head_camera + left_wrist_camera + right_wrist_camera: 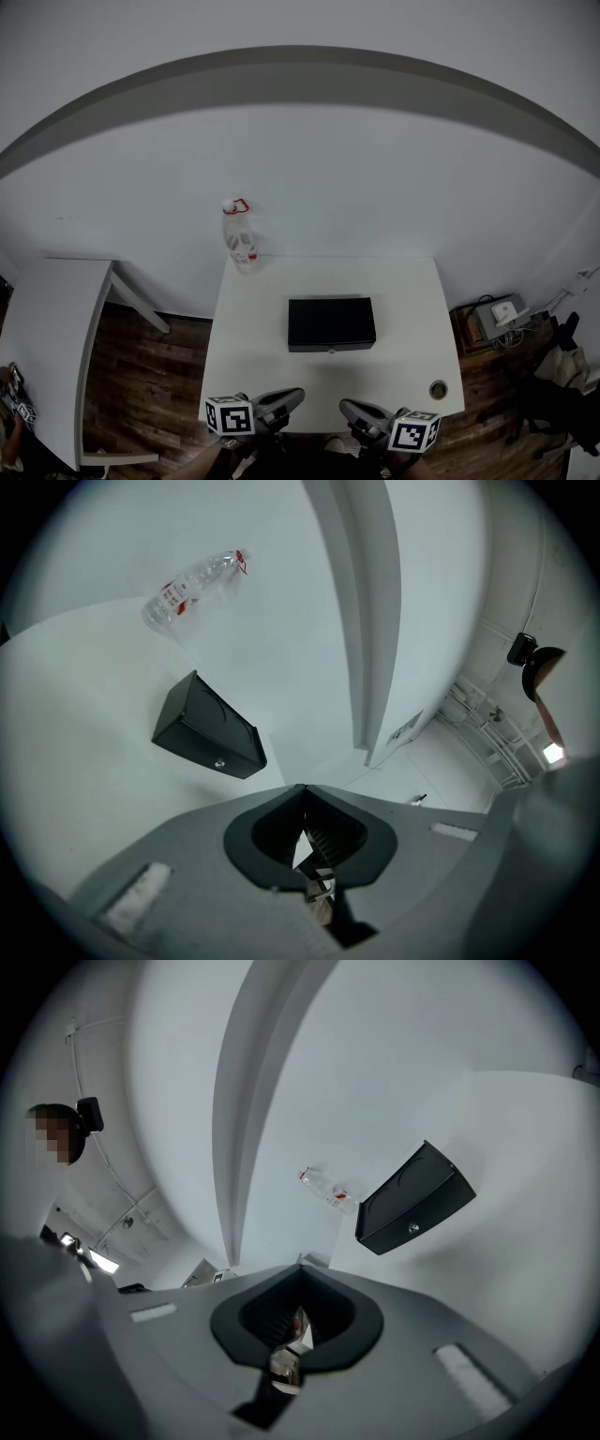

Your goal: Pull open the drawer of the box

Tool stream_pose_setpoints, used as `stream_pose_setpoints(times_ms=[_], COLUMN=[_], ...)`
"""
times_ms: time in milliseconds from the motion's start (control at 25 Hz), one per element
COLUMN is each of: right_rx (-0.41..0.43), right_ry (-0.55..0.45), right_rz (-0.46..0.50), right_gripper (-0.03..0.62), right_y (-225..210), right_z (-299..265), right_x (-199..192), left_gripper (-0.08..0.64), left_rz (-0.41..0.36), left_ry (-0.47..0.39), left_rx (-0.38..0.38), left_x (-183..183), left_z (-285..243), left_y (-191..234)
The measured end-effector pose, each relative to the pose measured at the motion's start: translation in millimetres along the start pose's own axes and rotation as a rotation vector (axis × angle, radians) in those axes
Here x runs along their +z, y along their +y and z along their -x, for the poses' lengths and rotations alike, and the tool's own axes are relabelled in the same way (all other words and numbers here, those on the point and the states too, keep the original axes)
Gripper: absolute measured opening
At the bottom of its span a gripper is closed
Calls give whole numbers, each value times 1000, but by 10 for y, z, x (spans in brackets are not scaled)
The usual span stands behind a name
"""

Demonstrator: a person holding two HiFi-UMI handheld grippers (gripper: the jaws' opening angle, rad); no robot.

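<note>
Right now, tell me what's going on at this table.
A person stands at the near edge of a white table with a gripper in each hand. The left gripper and the right gripper both hover there with jaws together and nothing between them. A black box sits mid-table, its drawer apparently shut, with the knob facing the person. A plastic bottle stands at the far edge. Nothing is being touched.

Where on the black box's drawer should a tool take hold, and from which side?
The small knob low on the front face of the box, likely its only protruding part. Come from the near edge of the table, since that face points that way.
</note>
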State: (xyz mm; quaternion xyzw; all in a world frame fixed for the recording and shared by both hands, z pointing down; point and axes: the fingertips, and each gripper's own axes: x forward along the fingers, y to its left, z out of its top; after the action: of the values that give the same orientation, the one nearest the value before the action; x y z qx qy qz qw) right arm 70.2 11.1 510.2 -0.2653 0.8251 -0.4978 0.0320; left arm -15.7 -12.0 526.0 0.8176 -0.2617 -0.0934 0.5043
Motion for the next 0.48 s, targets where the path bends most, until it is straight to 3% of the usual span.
stream_pose_setpoints(times_ms=[120,240,480], right_rx=[-6,-13,-55], right_ry=[-10,-21,-42], right_rz=[-6,-17,-27], right_gripper=[6,6,6], right_y=[-14,-30,-113], right_z=[13,25,68], right_x=[24,42,53], left_gripper=[5,71,98], left_rz=[-24,-46,-113], left_ry=[-4,-1,-3], left_rx=[35,89,240], left_x=[88,206,618], left_z=[1,-15,-71], left_y=[103,275,771])
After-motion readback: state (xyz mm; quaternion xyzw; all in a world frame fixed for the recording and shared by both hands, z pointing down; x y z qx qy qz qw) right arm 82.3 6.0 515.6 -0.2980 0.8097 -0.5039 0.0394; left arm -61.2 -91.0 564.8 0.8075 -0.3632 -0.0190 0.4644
